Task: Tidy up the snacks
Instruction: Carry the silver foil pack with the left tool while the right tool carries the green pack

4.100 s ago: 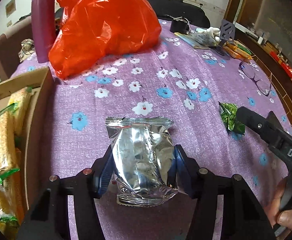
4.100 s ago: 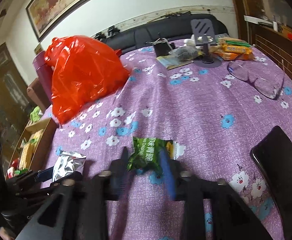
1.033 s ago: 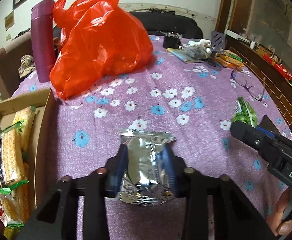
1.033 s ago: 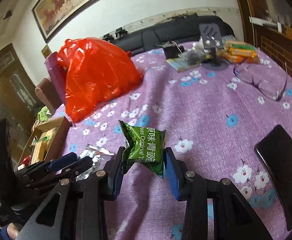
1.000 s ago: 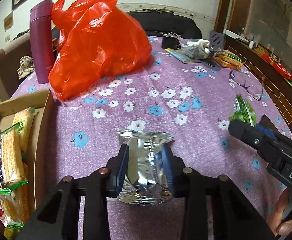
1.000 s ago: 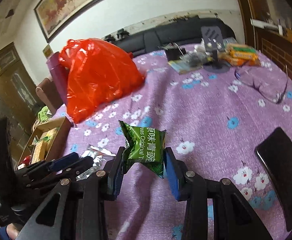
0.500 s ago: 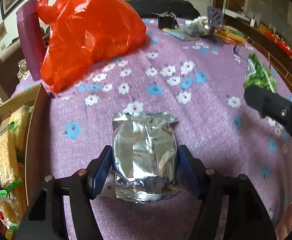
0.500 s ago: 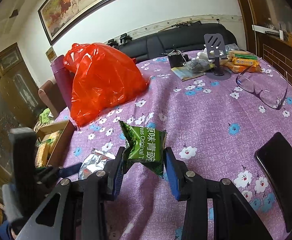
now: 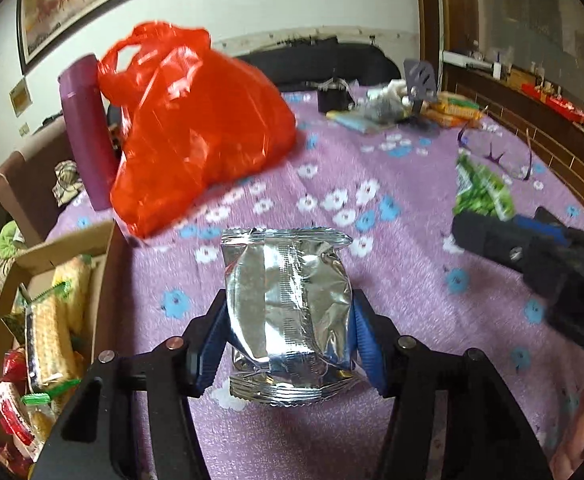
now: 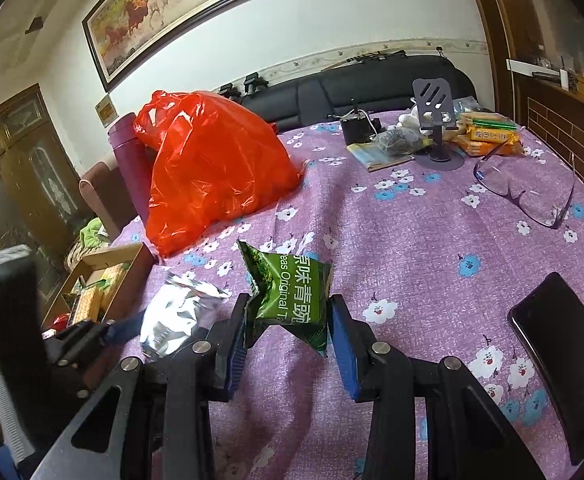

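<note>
Open brown cardboard box (image 9: 108, 264) sat at the far left edge of the worktop (image 9: 411, 280), which was covered in purple cloth with white and blue flowers; the box held yellow cracker packs (image 9: 48, 332) and red-wrapped snacks. A tall purple cylindrical bottle (image 9: 86, 132) stood behind it, touching a big crumpled red-orange plastic bag (image 9: 196, 128).

Left tongs (image 9: 288, 344) sat low at centre, with a crinkled silver foil snack pouch (image 9: 288, 304) between the blue pads; the jaws had just been closing back in after a quick widening, and both pads met the pouch sides, so it was gripped. In the right wrist view the pouch (image 10: 176, 316) seemed clear of the cloth, just beside the box.

Right tongs (image 10: 288, 328) were narrow, clamped on a green printed snack packet (image 10: 292, 296) held upright above the cloth. Clear-lens glasses with a purple frame (image 10: 531, 196) lay further right, and a black phone (image 10: 559, 352) lay near the right edge.
</note>
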Available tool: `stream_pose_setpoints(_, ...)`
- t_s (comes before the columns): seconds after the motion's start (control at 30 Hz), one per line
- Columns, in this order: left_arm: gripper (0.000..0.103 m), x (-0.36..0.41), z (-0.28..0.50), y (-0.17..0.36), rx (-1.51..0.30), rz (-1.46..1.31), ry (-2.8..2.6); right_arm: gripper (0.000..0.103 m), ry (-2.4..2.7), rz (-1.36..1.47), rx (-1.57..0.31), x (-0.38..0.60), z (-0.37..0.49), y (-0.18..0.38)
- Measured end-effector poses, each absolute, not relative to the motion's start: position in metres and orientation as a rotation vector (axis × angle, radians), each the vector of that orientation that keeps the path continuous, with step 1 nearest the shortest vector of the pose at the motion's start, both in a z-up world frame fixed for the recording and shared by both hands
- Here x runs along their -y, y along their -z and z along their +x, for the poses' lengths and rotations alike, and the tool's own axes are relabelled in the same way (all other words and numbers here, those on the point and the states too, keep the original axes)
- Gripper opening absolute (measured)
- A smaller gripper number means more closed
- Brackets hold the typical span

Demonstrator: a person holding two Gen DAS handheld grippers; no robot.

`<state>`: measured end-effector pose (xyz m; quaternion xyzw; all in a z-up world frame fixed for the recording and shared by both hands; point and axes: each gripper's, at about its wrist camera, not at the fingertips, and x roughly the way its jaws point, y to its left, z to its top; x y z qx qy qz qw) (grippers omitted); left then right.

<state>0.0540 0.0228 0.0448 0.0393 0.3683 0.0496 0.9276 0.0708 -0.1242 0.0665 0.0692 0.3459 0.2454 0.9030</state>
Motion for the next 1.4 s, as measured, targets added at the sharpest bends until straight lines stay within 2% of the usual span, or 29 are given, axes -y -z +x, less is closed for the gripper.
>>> stream_pose_setpoints(0.3,0.057,-0.023,0.049,-0.056,-0.698,0.079,-0.11,0.042,-0.492,0.134,-0.713,0.125,0.071,-0.066)
stream_pose_setpoints(1.4,0.057,-0.027,0.043,-0.068,-0.668,0.031,-0.085,0.041,-0.483,0.127,-0.732,0.123,0.077,-0.059)
